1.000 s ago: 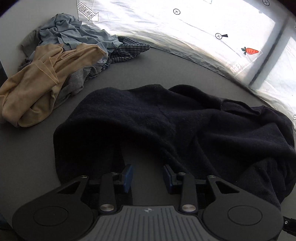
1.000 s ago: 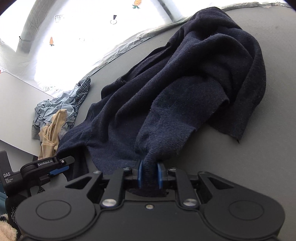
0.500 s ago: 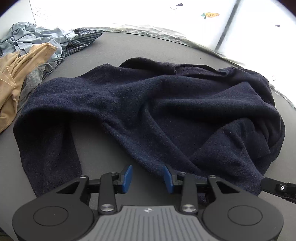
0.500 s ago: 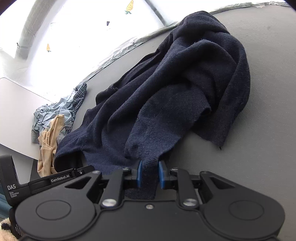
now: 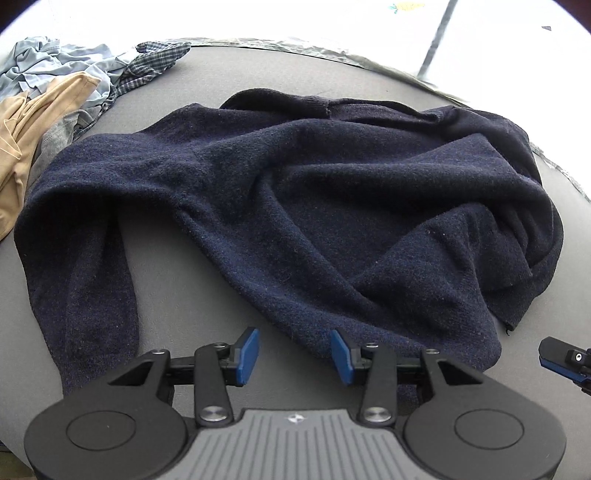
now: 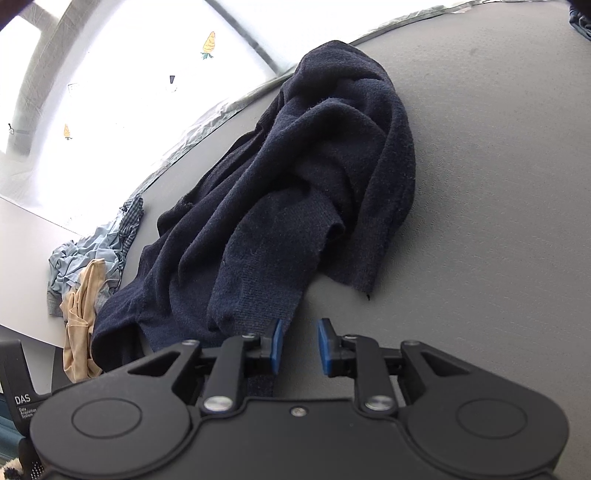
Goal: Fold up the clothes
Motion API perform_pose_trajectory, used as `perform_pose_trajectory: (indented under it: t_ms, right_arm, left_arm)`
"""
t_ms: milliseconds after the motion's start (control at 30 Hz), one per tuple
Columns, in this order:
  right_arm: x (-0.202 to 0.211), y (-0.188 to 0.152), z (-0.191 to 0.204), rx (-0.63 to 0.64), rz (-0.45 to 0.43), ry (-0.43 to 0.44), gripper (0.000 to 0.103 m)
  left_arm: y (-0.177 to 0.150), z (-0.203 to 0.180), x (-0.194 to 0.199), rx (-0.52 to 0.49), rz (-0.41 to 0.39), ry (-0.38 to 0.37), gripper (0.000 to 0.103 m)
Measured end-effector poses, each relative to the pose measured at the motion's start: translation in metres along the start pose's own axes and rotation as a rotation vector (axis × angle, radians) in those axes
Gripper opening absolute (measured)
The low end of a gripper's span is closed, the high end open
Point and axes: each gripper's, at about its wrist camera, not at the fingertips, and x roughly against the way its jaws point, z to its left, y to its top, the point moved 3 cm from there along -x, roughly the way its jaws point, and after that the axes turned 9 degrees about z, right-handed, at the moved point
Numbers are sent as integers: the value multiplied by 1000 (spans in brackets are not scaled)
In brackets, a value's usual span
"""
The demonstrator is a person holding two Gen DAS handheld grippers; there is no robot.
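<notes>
A dark navy sweater (image 5: pixel 332 206) lies crumpled on the grey table (image 5: pixel 177 295), one sleeve trailing down at the left. My left gripper (image 5: pixel 294 350) hovers at its near hem. Its jaws are opening, with only bare table between them, and the hem runs just past the right pad. In the right wrist view the sweater (image 6: pixel 295 206) is bunched into a long heap. My right gripper (image 6: pixel 300 345) stands open beside it, bare table showing in the gap and the fabric's end lying against the left pad. The right gripper's tip (image 5: pixel 565 363) shows at the left wrist view's right edge.
A pile of other clothes sits at the table's far left: a tan garment (image 5: pixel 22 140), a light blue one (image 5: pixel 55 66) and a checked one (image 5: pixel 155 62). Bright plastic sheeting (image 5: pixel 332 22) lies beyond the table's far edge. Bare grey table (image 6: pixel 480 184) stretches right of the sweater.
My right gripper has let go of the sweater fold it pinched, and its jaws now stand apart beside the cloth. My left gripper moved across to the sweater's near hem and widened.
</notes>
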Motion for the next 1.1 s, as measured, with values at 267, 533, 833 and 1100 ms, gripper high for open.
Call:
perform_pose_trajectory:
  t_ms: [267,533,833,1100]
  right_arm:
    - [10,0,-26,-53,-16,-21,31]
    - [6,19,-40,-74,-24,-50,37]
    - [-14,68,-50,-34,-56,-125,45]
    - [-39,89,-54,19,-18,-148,51]
  left_arm:
    - [-2,-17,-6,-15,24,41,62]
    - [12,-25,-13,-8,21,80,69]
    - [56,-27,-38,21,25,152,73]
    - [58,-30,-63,26,63,236,87]
